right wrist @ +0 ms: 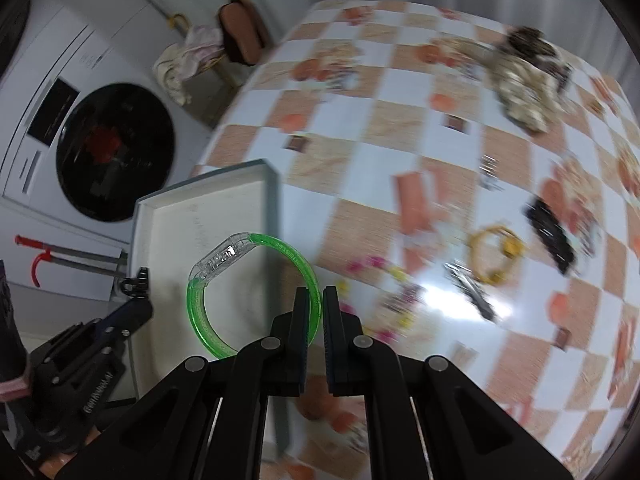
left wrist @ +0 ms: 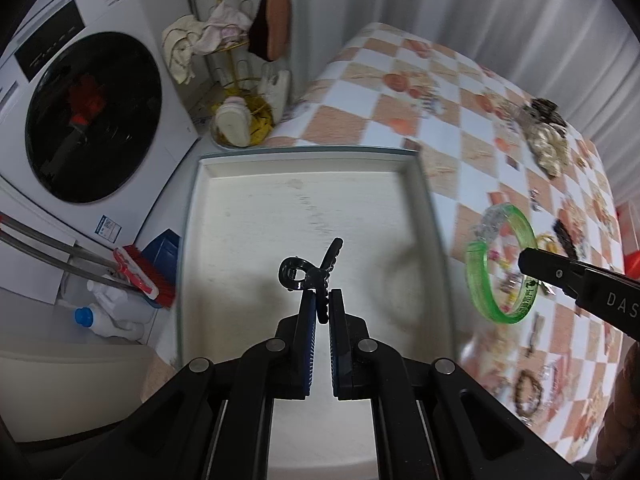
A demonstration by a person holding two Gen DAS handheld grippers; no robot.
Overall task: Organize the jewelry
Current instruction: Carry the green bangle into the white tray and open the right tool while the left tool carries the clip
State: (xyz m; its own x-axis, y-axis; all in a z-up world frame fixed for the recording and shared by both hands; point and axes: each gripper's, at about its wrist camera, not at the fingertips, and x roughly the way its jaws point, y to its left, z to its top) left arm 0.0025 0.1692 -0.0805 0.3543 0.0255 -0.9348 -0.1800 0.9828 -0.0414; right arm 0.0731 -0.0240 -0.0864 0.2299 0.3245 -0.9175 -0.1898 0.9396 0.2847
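Observation:
My left gripper [left wrist: 322,300] is shut on a black hair claw clip [left wrist: 310,274] and holds it above the white tray [left wrist: 420,176]. The clip and left gripper also show in the right wrist view, the clip [right wrist: 134,282] over the tray's left edge. My right gripper [right wrist: 316,300] is shut on a green translucent bangle [right wrist: 208,320] with a clear section, held above the tray's right rim [right wrist: 272,216]. In the left wrist view the bangle [left wrist: 478,280] hangs from the right gripper [left wrist: 532,260] just right of the tray.
The checkered tablecloth [right wrist: 400,140] carries loose jewelry: a yellow ring-shaped piece [right wrist: 496,256], a black hair clip [right wrist: 550,236], a silver clip [right wrist: 472,292], a beaded bracelet [left wrist: 528,394] and a pile of scrunchies [right wrist: 524,64]. A washing machine [left wrist: 92,116] stands left of the table.

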